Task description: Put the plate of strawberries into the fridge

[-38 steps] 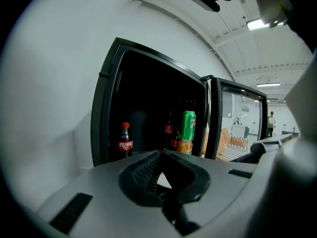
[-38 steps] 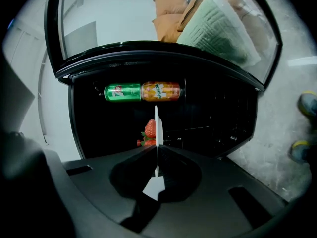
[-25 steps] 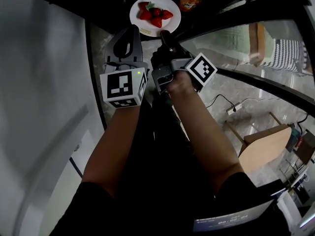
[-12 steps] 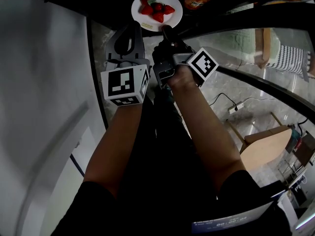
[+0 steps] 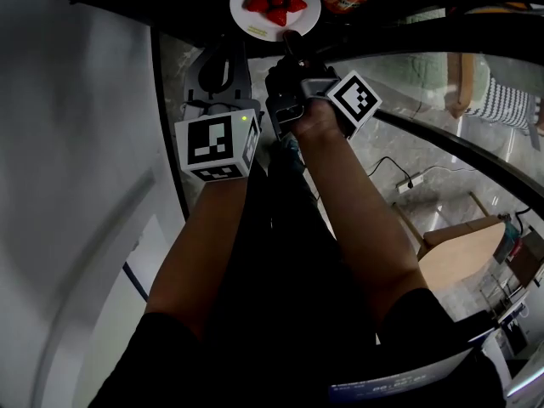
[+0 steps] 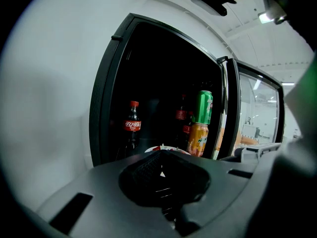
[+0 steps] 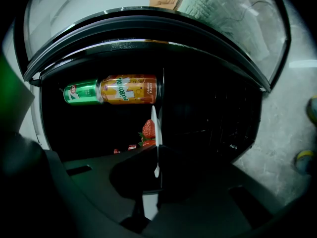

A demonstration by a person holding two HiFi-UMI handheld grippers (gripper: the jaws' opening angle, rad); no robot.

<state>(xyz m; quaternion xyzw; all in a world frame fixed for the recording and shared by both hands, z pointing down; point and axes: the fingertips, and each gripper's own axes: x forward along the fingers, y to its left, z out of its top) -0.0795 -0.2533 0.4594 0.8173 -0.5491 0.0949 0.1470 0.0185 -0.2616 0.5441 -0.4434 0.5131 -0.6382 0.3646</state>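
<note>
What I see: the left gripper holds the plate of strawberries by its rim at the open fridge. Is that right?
No: the right gripper, not the left, holds the plate of strawberries by its rim at the open fridge. The right gripper view shows the rim between its fingers.

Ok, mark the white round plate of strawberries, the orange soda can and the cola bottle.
White round plate of strawberries point(image 5: 311, 15): head view, bare rim.
Orange soda can point(image 7: 130, 89): right gripper view, label.
Cola bottle point(image 6: 132, 125): left gripper view, red label.
</note>
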